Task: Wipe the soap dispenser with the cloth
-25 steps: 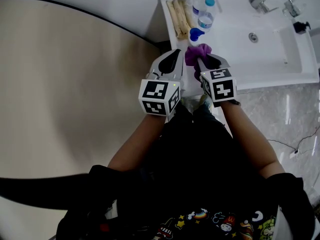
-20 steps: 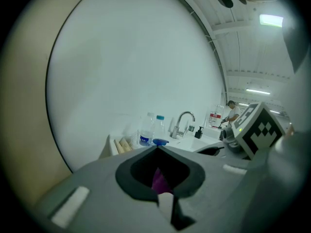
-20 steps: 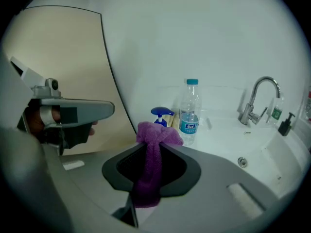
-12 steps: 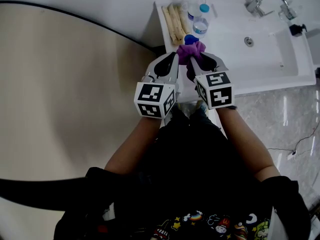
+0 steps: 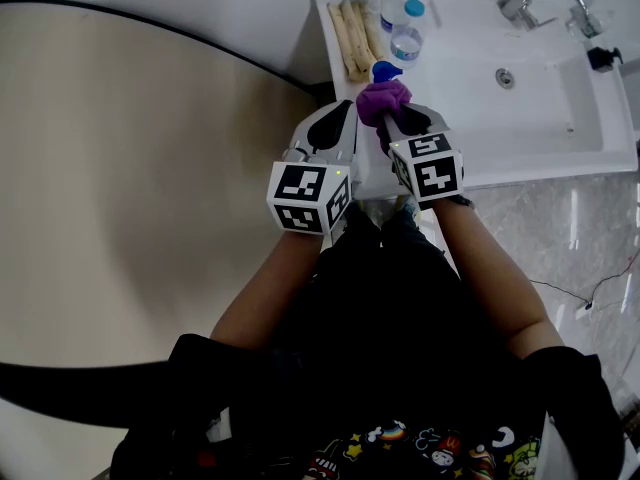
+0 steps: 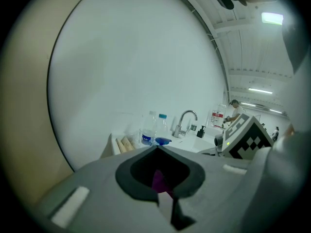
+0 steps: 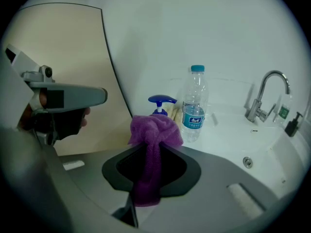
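Our right claw (image 7: 156, 142) is clamped on the purple cloth (image 7: 154, 129). The cloth's bunched top sits just in front of the soap dispenser (image 7: 162, 101) and hides all but its blue pump. The dispenser stands at the left end of the white counter (image 5: 480, 168), beside a water bottle (image 7: 195, 103) and left of the sink (image 5: 545, 88). Our left claw (image 6: 158, 148) has its tips together on nothing, just left of the cloth.
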